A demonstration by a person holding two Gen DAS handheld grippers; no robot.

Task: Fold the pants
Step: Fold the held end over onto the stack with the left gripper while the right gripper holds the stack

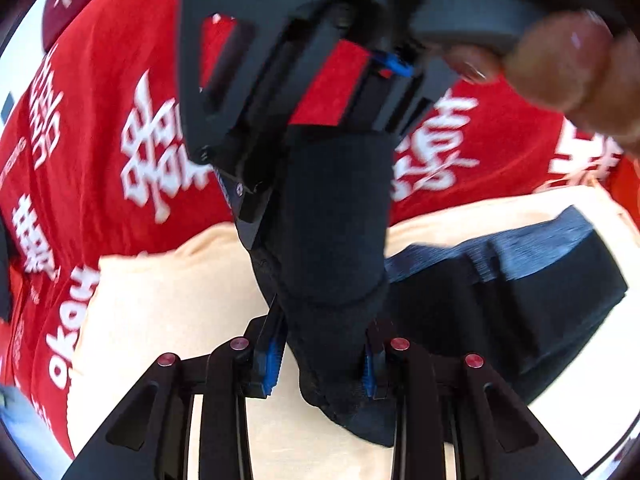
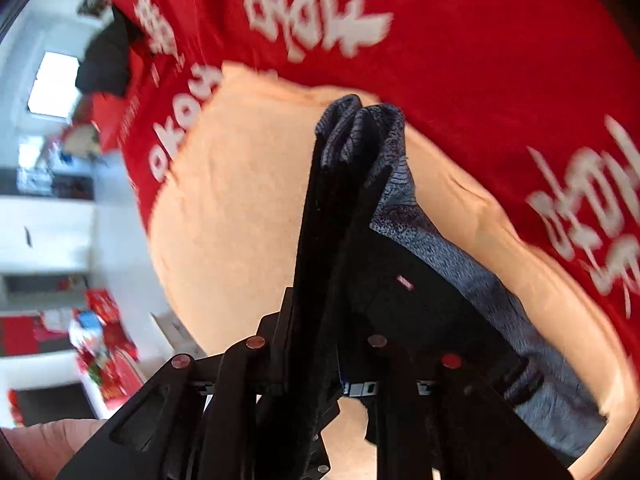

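Left wrist view: the left gripper (image 1: 320,364) has its jaws clenched on a bunched fold of the dark navy fabric pants (image 1: 500,300), which passes between the two blue-padded fingertips (image 1: 269,364) and rises as a taut column toward the right gripper (image 1: 256,196) above. The right gripper's black body fills the upper frame, gripped by a bare hand (image 1: 560,60); its jaws meet the top of the same column of cloth. The remainder of the pants, with a heathered grey-blue waistband (image 1: 500,248), rests to the right on a pale peach cloth (image 1: 168,304) spread over a red fabric printed with white characters (image 1: 120,100).

Right wrist view: the right gripper (image 2: 320,364) has its jaws closed on a narrow vertical fold of the pants (image 2: 420,304), which runs up between them. The waistband (image 2: 460,256) trails to the right across the peach cloth (image 2: 240,200).
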